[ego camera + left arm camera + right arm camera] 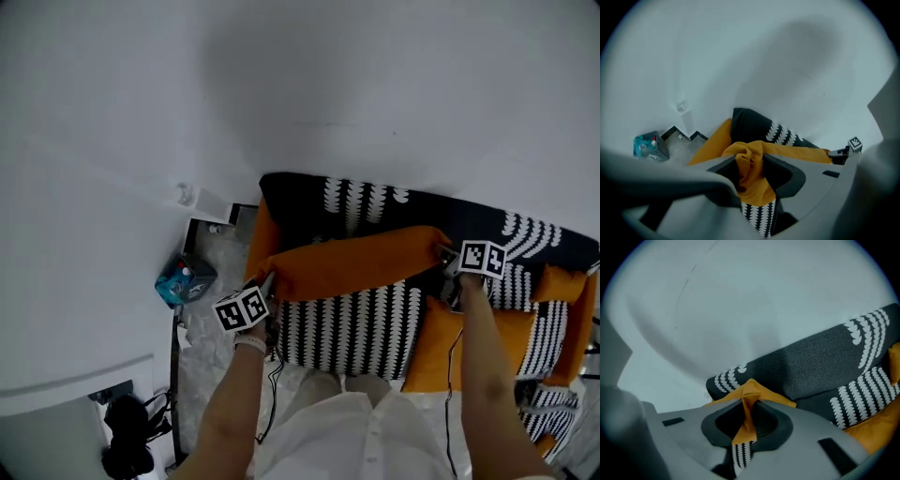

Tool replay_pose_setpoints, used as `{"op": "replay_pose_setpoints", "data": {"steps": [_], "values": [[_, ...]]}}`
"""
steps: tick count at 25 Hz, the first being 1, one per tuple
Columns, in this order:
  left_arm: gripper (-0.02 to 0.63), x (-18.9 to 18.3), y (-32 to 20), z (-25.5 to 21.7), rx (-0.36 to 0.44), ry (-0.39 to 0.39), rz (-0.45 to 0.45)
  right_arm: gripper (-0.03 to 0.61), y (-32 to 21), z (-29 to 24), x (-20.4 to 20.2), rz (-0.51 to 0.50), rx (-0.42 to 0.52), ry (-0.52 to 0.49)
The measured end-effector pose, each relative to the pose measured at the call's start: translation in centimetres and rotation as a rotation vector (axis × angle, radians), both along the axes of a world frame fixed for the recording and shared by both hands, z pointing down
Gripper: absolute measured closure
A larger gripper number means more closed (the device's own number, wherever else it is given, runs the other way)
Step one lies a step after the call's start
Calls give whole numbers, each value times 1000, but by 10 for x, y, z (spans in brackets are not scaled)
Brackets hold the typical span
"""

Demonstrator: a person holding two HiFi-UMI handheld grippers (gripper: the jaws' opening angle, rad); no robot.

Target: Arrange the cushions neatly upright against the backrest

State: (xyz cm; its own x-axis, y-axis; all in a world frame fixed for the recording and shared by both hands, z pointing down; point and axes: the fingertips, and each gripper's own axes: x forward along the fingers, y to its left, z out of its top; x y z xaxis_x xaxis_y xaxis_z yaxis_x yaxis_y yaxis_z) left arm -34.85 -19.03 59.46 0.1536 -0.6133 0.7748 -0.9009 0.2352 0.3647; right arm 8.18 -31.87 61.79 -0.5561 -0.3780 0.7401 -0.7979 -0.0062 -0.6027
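A cushion with black-and-white stripes and an orange upper band stands lengthwise on the sofa seat, in front of the dark patterned backrest. My left gripper is shut on the cushion's left upper corner; in the left gripper view orange fabric is bunched between the jaws. My right gripper is shut on the right upper corner, and a thin fold of orange cloth is pinched flat between its pads. The cushion's orange band is stretched between the two grippers.
More orange and striped cushions lie at the sofa's right end. A blue box sits on the floor left of the sofa, by the white wall. Dark cables and a black object are at lower left. A person's legs stand close to the seat.
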Motion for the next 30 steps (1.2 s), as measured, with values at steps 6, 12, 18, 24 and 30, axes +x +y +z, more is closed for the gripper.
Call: {"op": "replay_pose_setpoints", "data": {"steps": [6,12,18,24,30], "values": [[445,-2,-54,-15,-25,42,57,529,15,-28,16,60,-4,7],[433,19,-126,-8,-87,-7,168,528,17,2,41,154,-48,32],[392,11,-137,9,-95,-116,132,514,0,8,34,145,7,32],[347,-1,-114,-18,-40,-234,122,422,-8,-1,44,118,100,103],[369,48,-90,-43,69,-153,227,431,4,-22,43,106,177,86]]}}
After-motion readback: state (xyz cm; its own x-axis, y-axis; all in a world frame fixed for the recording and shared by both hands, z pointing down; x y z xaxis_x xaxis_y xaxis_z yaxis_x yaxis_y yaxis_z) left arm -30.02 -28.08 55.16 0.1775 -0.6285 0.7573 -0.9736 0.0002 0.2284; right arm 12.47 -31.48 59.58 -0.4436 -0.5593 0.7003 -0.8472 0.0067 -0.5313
